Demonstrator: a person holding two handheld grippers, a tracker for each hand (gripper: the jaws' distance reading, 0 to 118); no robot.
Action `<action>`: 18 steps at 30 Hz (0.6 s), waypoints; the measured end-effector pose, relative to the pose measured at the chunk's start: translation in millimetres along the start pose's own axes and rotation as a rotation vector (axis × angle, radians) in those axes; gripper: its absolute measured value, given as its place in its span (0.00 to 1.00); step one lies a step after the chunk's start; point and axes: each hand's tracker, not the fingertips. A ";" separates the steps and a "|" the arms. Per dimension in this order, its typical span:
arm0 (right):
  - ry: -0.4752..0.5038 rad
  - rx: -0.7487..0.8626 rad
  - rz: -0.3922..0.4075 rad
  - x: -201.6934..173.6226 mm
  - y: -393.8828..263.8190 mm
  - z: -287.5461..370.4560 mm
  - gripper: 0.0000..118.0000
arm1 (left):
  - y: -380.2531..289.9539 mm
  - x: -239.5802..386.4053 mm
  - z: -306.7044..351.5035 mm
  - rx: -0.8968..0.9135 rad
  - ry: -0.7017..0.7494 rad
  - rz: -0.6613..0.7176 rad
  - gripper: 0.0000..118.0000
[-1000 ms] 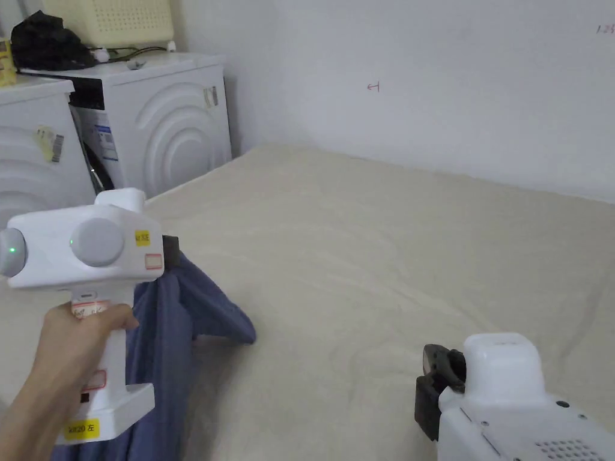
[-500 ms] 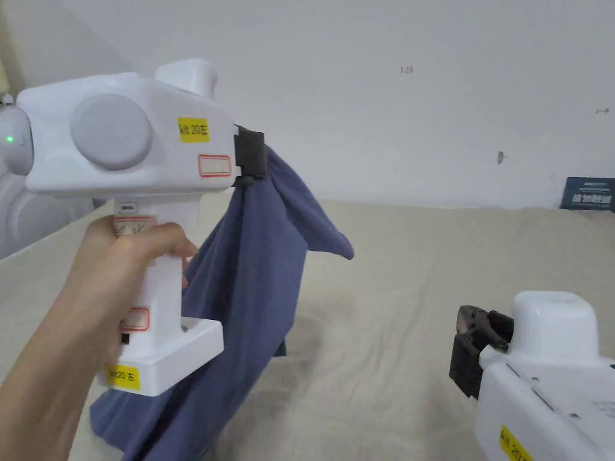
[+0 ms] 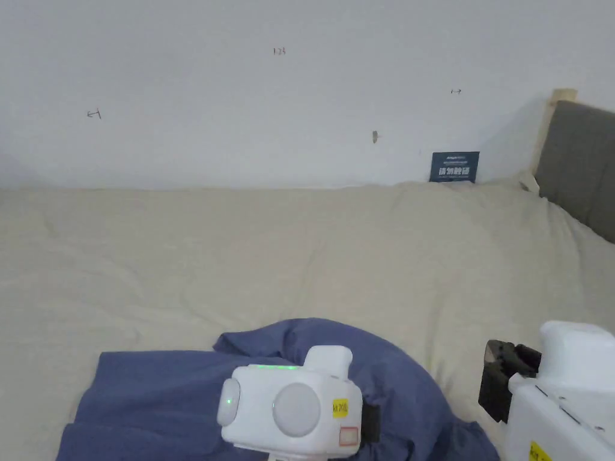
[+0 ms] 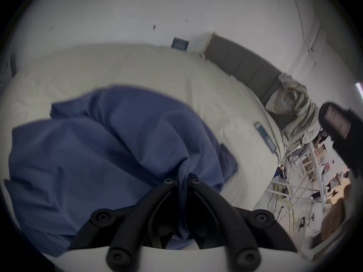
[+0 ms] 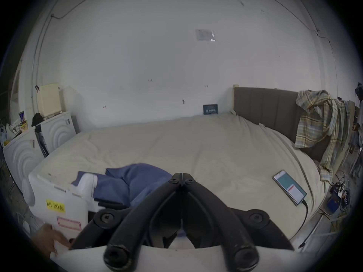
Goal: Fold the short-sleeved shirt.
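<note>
Fingers (image 4: 193,183) of left gripper (image 4: 180,182) clamped on a pinch of the blue shirt (image 4: 94,154); fingers (image 5: 189,178) of right gripper (image 5: 181,175) pressed together, nothing between.

- bed (image 5: 206,148): beige sheet, spread ahead of and beneath both sets of fingers.
- shirt: crumpled in a mound on the bed's near edge, rising into left fingers, left of right fingers; sleeve and hem not distinguishable.
- grey headboard (image 5: 263,107): far right of right fingers, plaid garment (image 5: 322,123) draped over it.
- washing machines (image 5: 57,133): far left.
- phone (image 5: 289,188): flat on sheet, right of right fingers, cable attached.
</note>
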 end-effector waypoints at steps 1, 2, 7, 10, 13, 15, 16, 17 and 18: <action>-0.007 -0.010 0.002 2.3 -2.3 -2.9 0.00 | -4.2 1.6 -1.3 0.005 0.005 0.004 0.06; -0.016 -0.021 0.003 4.3 -4.1 -5.8 0.00 | -5.5 1.2 -4.7 0.007 0.011 -0.011 0.06; -0.012 -0.036 -0.021 6.4 -8.6 -13.4 0.00 | -1.5 -12.8 -1.4 0.005 0.003 0.013 0.06; 0.000 -0.046 -0.025 2.0 -9.8 -15.5 0.00 | 2.5 -17.6 9.1 0.011 -0.002 0.002 0.17; 0.006 -0.051 -0.010 -4.8 -11.3 -15.5 0.00 | 8.1 -21.5 29.7 0.082 0.035 -0.012 0.90; 0.020 -0.056 -0.001 -9.3 -10.9 -15.4 0.00 | 12.2 -28.7 54.2 0.182 0.068 0.001 1.00; 0.026 -0.056 0.002 -11.1 -10.9 -15.0 0.00 | 14.8 -32.7 63.9 0.192 0.075 0.004 1.00; 0.034 -0.056 0.008 -14.4 -10.4 -14.7 0.00 | 19.9 -37.8 76.4 0.214 0.090 0.011 1.00; 0.041 -0.056 0.012 -17.0 -9.9 -14.8 0.00 | 21.3 -42.4 86.4 0.220 0.109 0.008 1.00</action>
